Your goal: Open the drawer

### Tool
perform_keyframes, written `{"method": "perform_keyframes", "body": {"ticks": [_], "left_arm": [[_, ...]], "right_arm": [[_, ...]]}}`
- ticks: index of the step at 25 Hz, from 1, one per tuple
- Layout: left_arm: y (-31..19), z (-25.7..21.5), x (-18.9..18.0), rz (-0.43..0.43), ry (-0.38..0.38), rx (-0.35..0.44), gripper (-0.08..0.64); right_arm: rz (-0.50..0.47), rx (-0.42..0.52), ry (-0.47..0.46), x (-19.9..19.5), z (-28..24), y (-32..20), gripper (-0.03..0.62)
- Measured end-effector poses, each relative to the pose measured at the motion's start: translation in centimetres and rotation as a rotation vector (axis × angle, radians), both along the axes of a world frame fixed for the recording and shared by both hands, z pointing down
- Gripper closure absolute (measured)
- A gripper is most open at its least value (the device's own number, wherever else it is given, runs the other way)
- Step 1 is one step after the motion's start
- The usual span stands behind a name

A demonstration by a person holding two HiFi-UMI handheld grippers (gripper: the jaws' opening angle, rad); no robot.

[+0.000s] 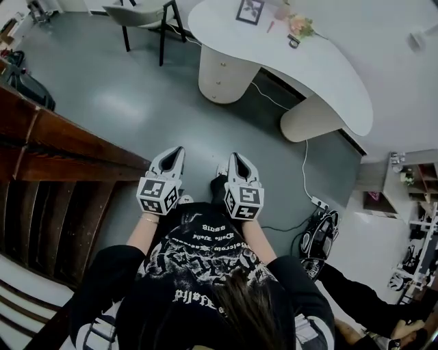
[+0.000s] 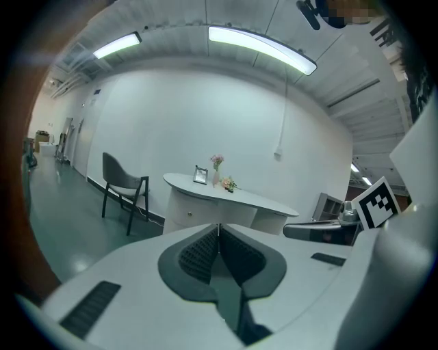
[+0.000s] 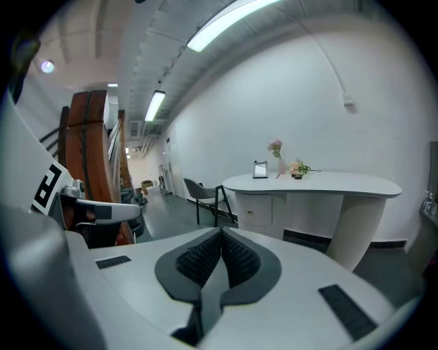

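A white curved desk (image 1: 321,68) stands across the grey floor, far ahead of me. Its rounded left pedestal holds the drawers (image 1: 220,72), each with a small knob. The top drawer also shows in the left gripper view as drawer (image 2: 188,213) and in the right gripper view as drawer (image 3: 252,210), both closed. My left gripper (image 1: 174,156) and right gripper (image 1: 236,158) are held side by side in front of my chest, pointing toward the desk and well short of it. In the gripper views, the left gripper (image 2: 219,227) and right gripper (image 3: 221,234) have their dark pads pressed together with nothing between them.
A dark chair (image 1: 140,17) stands left of the desk. A wooden staircase rail (image 1: 55,157) runs along my left. A cable leads to a power strip (image 1: 318,202) beside a black bag (image 1: 318,236). A picture frame (image 1: 250,10) and flowers (image 1: 300,26) sit on the desktop.
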State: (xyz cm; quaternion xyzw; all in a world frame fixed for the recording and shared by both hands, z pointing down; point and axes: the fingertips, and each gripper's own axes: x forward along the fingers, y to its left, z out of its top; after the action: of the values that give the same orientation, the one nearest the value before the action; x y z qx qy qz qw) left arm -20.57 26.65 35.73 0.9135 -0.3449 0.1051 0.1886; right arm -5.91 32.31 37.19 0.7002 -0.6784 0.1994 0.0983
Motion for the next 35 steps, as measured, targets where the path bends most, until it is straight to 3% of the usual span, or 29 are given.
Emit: {"method": "perform_keyframes", "body": {"ticks": [13,26,35], "left_arm": [[-7.7,0.9,9.8,0.016,-0.068,0.014,0.535],[-13.1,1.8,19.0,-0.066,-0.084,-0.003,0.535],[-15.4,2.3,22.4,-0.140,-0.085,-0.001,0.534]], "right_arm": [[-0.048,-0.018,-0.026,8.6,1.3,-9.4,0.566],[-0.121,-0.017,-0.033,17.9,1.9,-15.5,0.566],[-0.203,-0.028,-0.027,20.9,2.7,-17.9,0.566]]}}
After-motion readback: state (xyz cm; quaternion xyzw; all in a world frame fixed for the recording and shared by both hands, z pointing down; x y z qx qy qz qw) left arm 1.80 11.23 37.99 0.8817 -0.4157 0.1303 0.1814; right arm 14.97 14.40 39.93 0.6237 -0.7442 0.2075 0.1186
